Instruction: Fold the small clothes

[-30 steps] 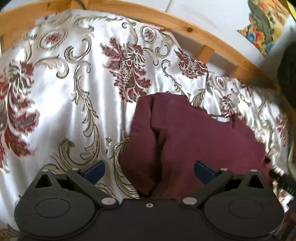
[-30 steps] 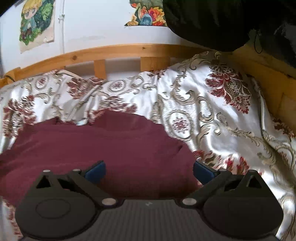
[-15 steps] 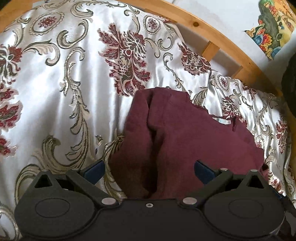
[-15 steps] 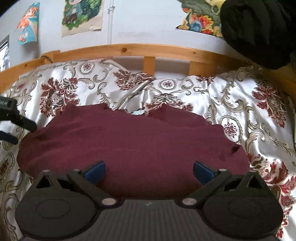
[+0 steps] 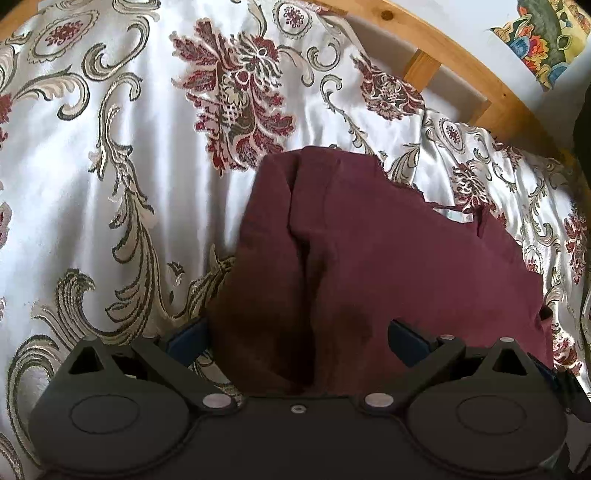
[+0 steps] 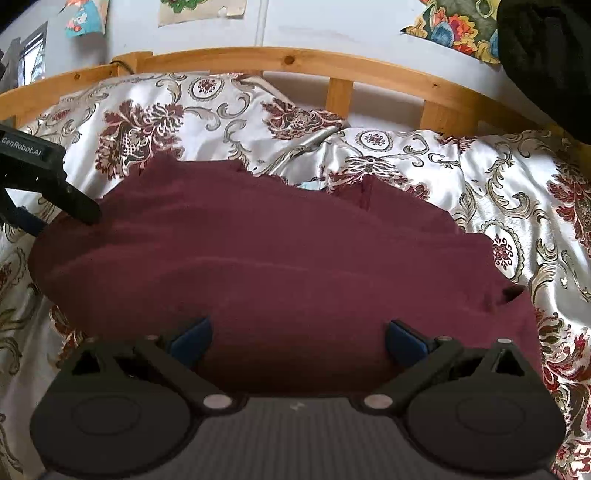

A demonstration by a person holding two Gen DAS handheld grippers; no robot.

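A dark maroon garment (image 5: 388,258) lies flat on a white satin bedspread (image 5: 110,166) with red and gold flowers. A lengthwise crease runs down its left part, and a pale label (image 6: 308,184) shows at the collar on its far edge. My left gripper (image 5: 297,338) is open low over the garment's left end, with cloth spread between its blue pads. My right gripper (image 6: 298,338) is also open, over the near edge of the garment (image 6: 277,277). In the right wrist view the left gripper (image 6: 55,184) appears at the far left, one finger tip at the cloth's edge.
A wooden bed rail (image 6: 332,70) curves along the far side of the bedspread (image 6: 498,192). Colourful pictures (image 6: 443,29) hang on the white wall behind it. A dark bulky shape (image 6: 546,55) hangs at the upper right.
The right view has swung left and now faces the whole garment, with the left gripper entering at its left edge. The left gripper has come closer over the garment's left end. Both stay open.
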